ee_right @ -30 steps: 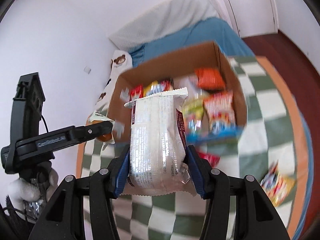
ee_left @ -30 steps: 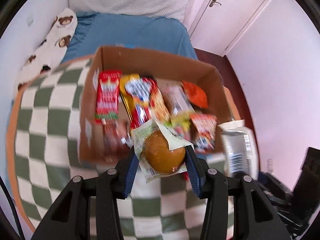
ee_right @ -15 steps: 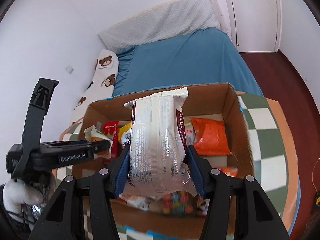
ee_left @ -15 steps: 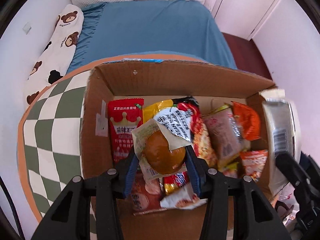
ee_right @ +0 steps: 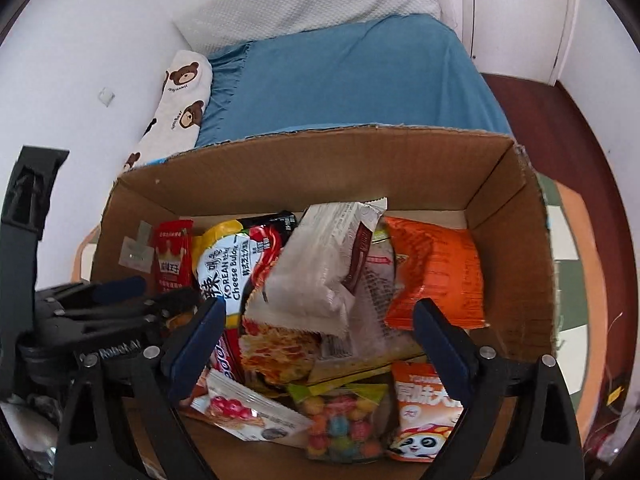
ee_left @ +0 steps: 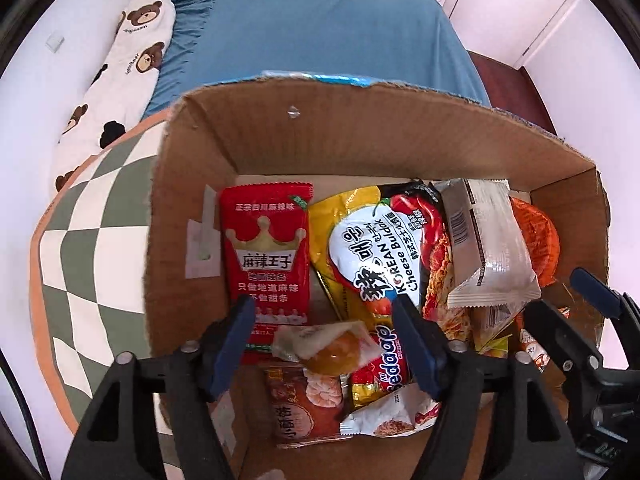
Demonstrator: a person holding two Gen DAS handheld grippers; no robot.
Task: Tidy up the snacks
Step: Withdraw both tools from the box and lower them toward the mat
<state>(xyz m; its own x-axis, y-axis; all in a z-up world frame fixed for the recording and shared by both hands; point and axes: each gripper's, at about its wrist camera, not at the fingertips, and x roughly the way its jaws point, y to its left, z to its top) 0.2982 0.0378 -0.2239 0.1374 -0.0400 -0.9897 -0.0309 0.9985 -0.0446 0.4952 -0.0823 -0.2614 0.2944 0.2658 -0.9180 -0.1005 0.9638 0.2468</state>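
Sitting on a checkered cloth [ee_left: 92,236], the cardboard box [ee_left: 360,128] holds every snack in view. Yellow noodle pack [ee_left: 376,252] reads "KOREAN Buldak Cheese". White wafer pack [ee_right: 320,264] lies loose and tilted across it, beside an orange bag [ee_right: 436,272]. Red pouch [ee_left: 266,256] carries a crown and Chinese text. "Sedaap" packet [ee_left: 384,364] sits lower. Bun [ee_left: 324,350] rests between the left gripper's [ee_left: 324,344] wide fingers, untouched. Right gripper [ee_right: 316,340] also spread wide, empty.
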